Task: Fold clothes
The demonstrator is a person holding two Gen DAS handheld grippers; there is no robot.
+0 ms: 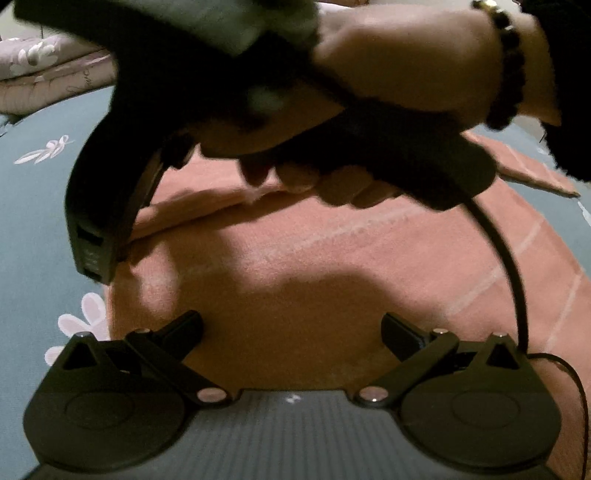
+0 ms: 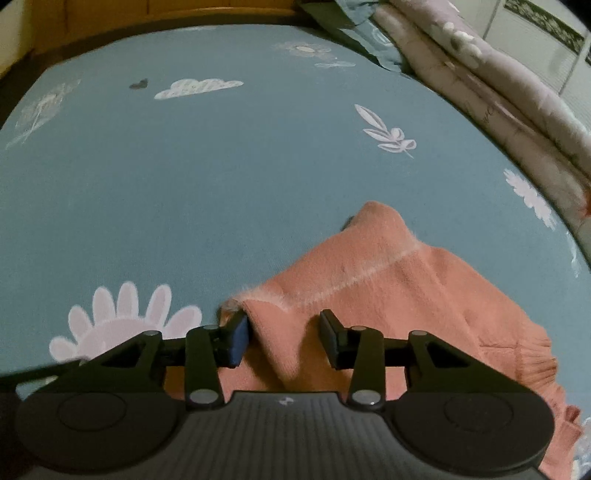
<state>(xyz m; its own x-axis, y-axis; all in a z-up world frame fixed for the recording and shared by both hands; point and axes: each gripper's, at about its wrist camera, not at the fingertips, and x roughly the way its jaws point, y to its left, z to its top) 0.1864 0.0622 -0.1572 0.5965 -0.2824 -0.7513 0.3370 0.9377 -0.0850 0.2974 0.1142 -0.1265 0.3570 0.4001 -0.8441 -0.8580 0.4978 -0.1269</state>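
Note:
A salmon-pink knit garment (image 1: 295, 266) with pale stripes lies spread on the bed. My left gripper (image 1: 291, 326) hovers low over its middle, open wide with nothing between its fingers. A hand (image 1: 388, 74) wearing a dark bead bracelet holds my right gripper (image 1: 96, 254), whose tips point down at the garment's left edge. In the right wrist view the garment (image 2: 388, 277) has a raised fold at its corner. My right gripper (image 2: 284, 338) is open, its fingers on either side of that fold, and the left pad (image 2: 238, 339) touches the cloth.
The blue-grey bedsheet (image 2: 221, 166) with white flower and leaf prints spreads to the left and beyond. A folded lilac quilt (image 2: 517, 99) lies along the far right. A wooden edge (image 2: 110, 14) bounds the bed's far side. A black cable (image 1: 513, 266) hangs from the right gripper.

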